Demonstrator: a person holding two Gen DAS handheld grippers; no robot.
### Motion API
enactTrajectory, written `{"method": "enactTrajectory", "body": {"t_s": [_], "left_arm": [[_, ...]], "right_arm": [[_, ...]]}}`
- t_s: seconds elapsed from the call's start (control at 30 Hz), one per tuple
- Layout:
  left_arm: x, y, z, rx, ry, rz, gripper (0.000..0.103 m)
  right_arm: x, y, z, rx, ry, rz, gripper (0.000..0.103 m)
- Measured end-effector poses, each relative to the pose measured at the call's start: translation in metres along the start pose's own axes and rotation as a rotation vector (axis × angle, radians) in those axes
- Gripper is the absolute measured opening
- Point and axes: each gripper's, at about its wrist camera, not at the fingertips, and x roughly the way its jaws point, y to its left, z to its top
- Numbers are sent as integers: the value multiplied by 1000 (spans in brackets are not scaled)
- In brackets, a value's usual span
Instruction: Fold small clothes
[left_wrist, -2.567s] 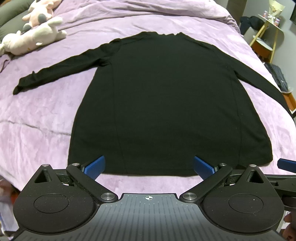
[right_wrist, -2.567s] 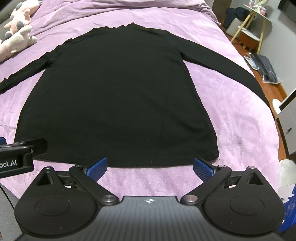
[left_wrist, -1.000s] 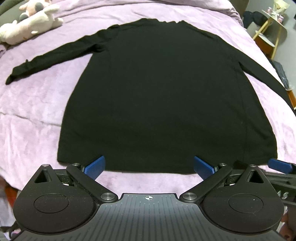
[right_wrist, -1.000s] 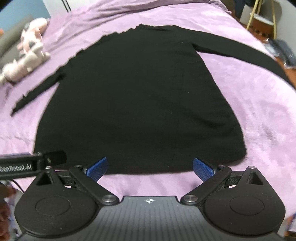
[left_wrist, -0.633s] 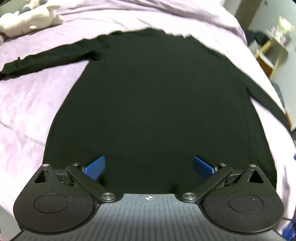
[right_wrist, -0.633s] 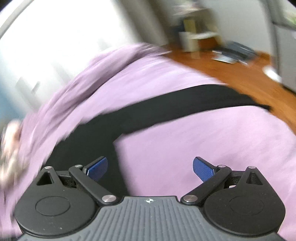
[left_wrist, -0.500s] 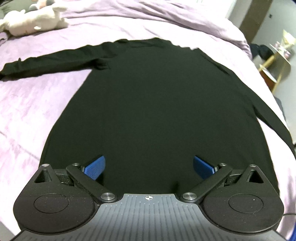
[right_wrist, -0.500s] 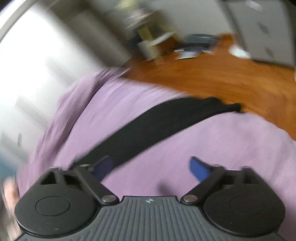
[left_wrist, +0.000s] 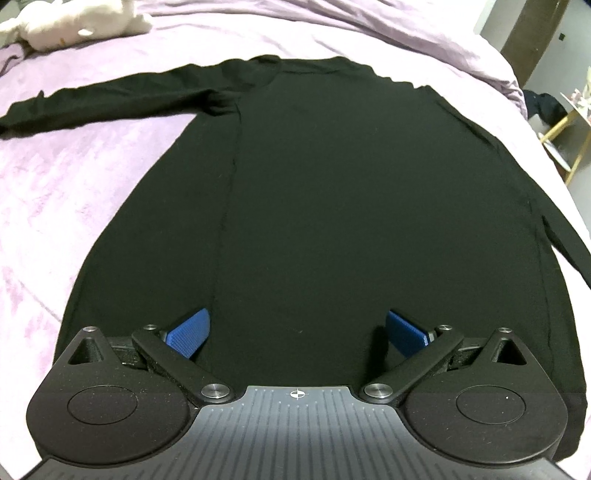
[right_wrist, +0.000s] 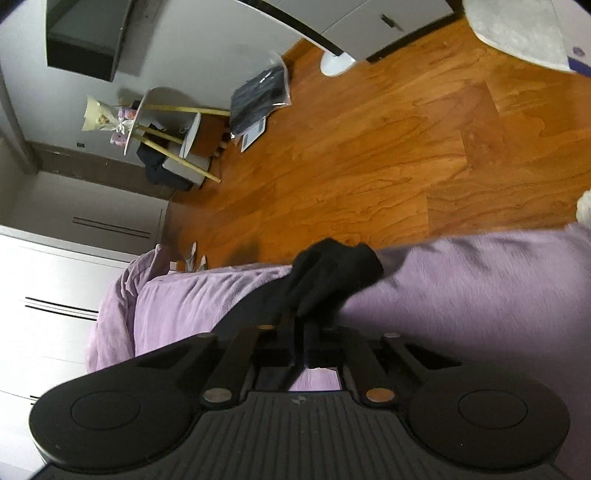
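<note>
Covering the bed, a purple blanket (left_wrist: 74, 192) carries a black top (left_wrist: 351, 184); right gripper (right_wrist: 299, 325) pinches its sleeve cuff (right_wrist: 336, 273), left gripper (left_wrist: 295, 332) gapes wide, empty, over the hem.

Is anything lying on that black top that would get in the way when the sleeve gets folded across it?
Nothing visible does. The top lies flat on the purple blanket with nothing on it. The soft toy sits well off, past the far sleeve. The right gripper is shut on the near sleeve's cuff; the left gripper hangs open over the hem.

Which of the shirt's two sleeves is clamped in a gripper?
The right-hand sleeve, pinched at its cuff by the right gripper; the other sleeve lies free on the bedspread.
</note>
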Motion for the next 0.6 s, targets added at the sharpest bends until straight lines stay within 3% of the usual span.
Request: {"method": "enactTrajectory", "body": {"t_s": [0.1,0.17,0.23,0.33,0.43,0.53,0.6], "left_arm": [[1,1,-1,38,8,-10,103],[1,-1,0,77,18,-12,103],[-2,-1,1,90,16,-18,103],[-11,-2,5,85,-17,-49,103],[-19,-4,14,86,-59,-92,103],[-23,-6,27,70,-76,-139,103],[-24,-8,37,51,-78,-196,103]], "right_arm": [[-14,39,-10,-237,-82,-43,3],[-30,78,-39,-495,-138,7,3],[-49,119,-86,-771,-131,124,3],[-79,159,-172,-1114,-13,363,3],[-98,169,-262,-1404,159,523,6],[-100,157,-321,-1546,316,545,33],[-97,148,-332,-1547,354,512,33]]}}
